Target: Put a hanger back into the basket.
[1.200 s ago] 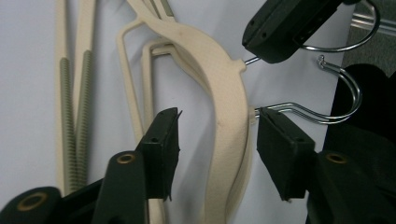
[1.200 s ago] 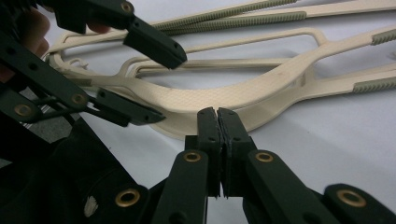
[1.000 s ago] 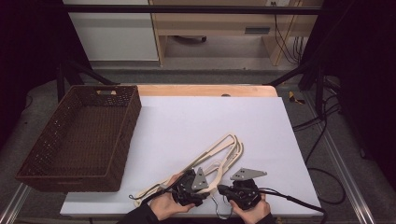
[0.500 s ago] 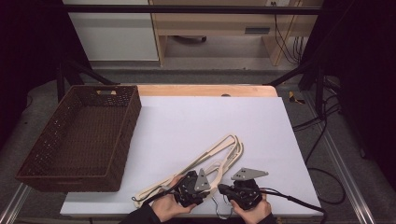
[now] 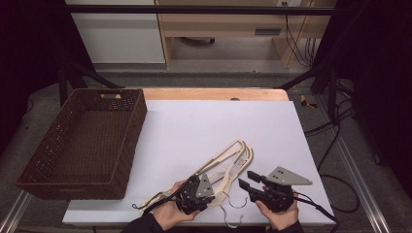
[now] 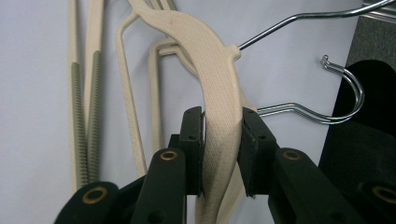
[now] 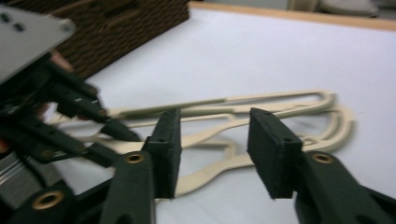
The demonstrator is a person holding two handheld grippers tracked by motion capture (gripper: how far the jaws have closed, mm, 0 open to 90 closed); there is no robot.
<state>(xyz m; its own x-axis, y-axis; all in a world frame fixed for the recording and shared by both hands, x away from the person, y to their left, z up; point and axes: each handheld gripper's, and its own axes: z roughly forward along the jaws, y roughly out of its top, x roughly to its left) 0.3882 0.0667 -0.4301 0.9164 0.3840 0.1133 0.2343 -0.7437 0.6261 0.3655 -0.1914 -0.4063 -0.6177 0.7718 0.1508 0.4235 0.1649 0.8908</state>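
Left jaws clamped on hanger (image 6: 219,116); right jaws apart.

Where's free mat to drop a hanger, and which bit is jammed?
Free: the white mat between the wicker basket and its right edge, beyond the hangers; also inside the basket. Crowded: the near edge, where the left gripper, shut on a beige hanger, and the open right gripper sit among the wire hooks.
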